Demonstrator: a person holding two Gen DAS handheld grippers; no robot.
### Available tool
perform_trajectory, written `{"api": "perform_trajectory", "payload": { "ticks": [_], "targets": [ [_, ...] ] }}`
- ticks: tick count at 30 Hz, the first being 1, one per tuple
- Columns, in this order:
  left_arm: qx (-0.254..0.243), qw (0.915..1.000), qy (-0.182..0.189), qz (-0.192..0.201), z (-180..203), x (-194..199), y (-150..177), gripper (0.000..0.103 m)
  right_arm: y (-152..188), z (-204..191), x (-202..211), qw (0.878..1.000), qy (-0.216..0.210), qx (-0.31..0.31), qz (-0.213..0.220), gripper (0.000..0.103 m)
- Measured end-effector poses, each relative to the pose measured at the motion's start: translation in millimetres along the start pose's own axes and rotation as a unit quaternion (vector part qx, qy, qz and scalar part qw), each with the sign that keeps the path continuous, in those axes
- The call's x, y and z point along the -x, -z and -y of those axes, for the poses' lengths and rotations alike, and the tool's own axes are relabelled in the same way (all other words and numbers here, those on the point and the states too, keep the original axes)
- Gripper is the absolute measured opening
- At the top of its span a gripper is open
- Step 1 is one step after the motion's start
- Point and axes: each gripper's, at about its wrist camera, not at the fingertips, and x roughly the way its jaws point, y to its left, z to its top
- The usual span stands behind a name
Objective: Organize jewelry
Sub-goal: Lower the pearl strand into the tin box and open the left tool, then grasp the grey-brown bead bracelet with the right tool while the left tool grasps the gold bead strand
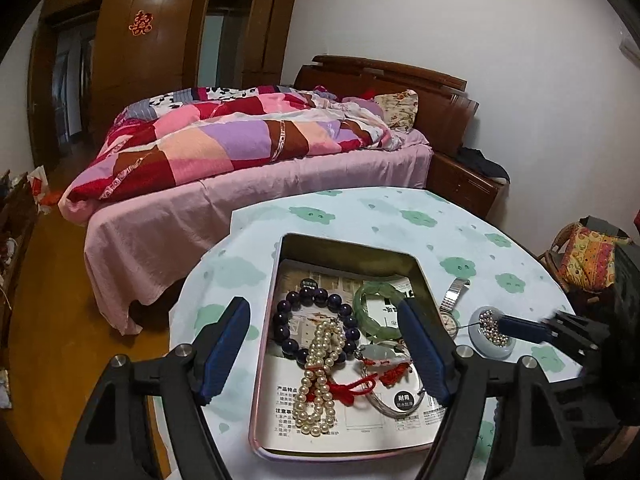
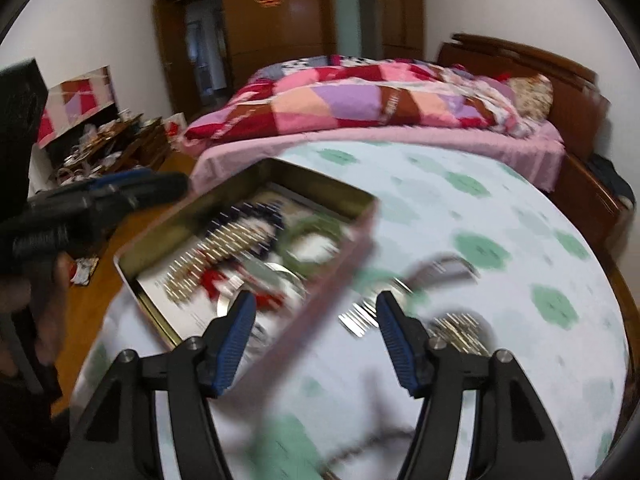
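Now both tools gape above tin (image 1: pixel 276 276)

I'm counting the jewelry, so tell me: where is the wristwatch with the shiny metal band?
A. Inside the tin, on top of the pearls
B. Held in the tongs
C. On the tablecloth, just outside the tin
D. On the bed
C: the wristwatch lies on the tablecloth just past the tin's right wall, beside the small dish of beads.
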Motion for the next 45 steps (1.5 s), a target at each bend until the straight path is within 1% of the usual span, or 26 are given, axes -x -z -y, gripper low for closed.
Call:
{"api": "perform_trajectory", "payload": {
  "ticks": [2, 6, 7, 9, 11, 13, 17, 19, 21, 22, 23, 25, 26, 27, 28, 31, 34, 39, 41, 44, 45],
  "targets": [
    [0.003, 1.0, -0.001, -0.004, 2, -1, 2, 0.076, 12, 18, 9, 1.0, 0.02, -0.018, -0.003, 0.069],
    [-0.001, 1.0, 0.002, -0.008, 11, -2, 6, 0.076, 41, 56, 24, 0.996, 0.064, -0.066, -0.019, 0.07],
    [-0.004, 0.9999, 0.004, -0.009, 15, -2, 7, 0.076, 47, 63, 26, 0.994, 0.072, -0.076, -0.023, 0.07],
    [-0.01, 0.9999, 0.006, -0.009, 21, -1, 9, 0.076, 55, 69, 30, 0.993, 0.072, -0.087, -0.029, 0.07],
    [-0.015, 0.9998, 0.009, -0.011, 27, 0, 11, 0.076, 59, 69, 30, 0.993, 0.066, -0.093, -0.033, 0.07],
    [-0.02, 0.9996, 0.015, -0.013, 36, 1, 13, 0.076, 59, 61, 27, 0.994, 0.051, -0.089, -0.037, 0.07],
    [-0.034, 0.9991, 0.021, -0.017, 49, 3, 19, 0.076, 58, 43, 19, 0.996, 0.037, -0.058, -0.048, 0.071],
    [-0.041, 0.9987, 0.022, -0.021, 54, 2, 21, 0.076, 59, 35, 15, 0.996, 0.057, -0.039, -0.056, 0.071],
    [-0.044, 0.9984, 0.025, -0.024, 57, 2, 23, 0.076, 62, 38, 14, 0.996, 0.059, -0.041, -0.06, 0.066],
    [-0.044, 0.9984, 0.027, -0.025, 58, 1, 24, 0.076, 63, 40, 13, 0.995, 0.061, -0.044, -0.065, 0.055],
    [-0.044, 0.9983, 0.029, -0.027, 59, 1, 25, 0.076, 65, 41, 9, 0.994, 0.06, -0.045, -0.076, 0.047],
    [-0.047, 0.998, 0.032, -0.029, 63, 0, 26, 0.076, 67, 39, 8, 0.994, 0.066, -0.033, -0.084, 0.043],
    [-0.049, 0.9978, 0.034, -0.03, 65, 0, 26, 0.076, 67, 37, 8, 0.994, 0.07, -0.026, -0.085, 0.039],
    [-0.05, 0.9976, 0.036, -0.03, 67, 0, 27, 0.076, 68, 35, 8, 0.994, 0.069, -0.022, -0.083, 0.033],
    [-0.052, 0.9975, 0.038, -0.03, 68, 0, 27, 0.076, 69, 36, 10, 0.994, 0.071, -0.023, -0.081, 0.011],
    [-0.056, 0.9971, 0.044, -0.029, 74, 1, 26, 0.076, 71, 41, 13, 0.994, 0.071, -0.033, -0.078, 0.011],
    [-0.074, 0.9957, 0.049, -0.028, 87, 1, 24, 0.076, 68, 53, 18, 0.992, 0.098, -0.042, -0.068, 0.011],
    [-0.111, 0.9909, 0.069, -0.031, 121, -9, 20, 0.076, 63, 93, 30, 0.986, 0.134, -0.083, -0.047, 0.011],
    [-0.124, 0.989, 0.072, -0.036, 134, -16, 19, 0.076, 61, 108, 30, 0.984, 0.144, -0.098, -0.043, 0.011],
    [-0.148, 0.9852, 0.075, -0.044, 153, -29, 19, 0.076, 61, 123, 27, 0.981, 0.151, -0.114, -0.04, 0.011],
    [-0.157, 0.9836, 0.075, -0.047, 159, -34, 18, 0.076, 62, 127, 26, 0.981, 0.145, -0.123, -0.04, 0.011]
  ]
}}
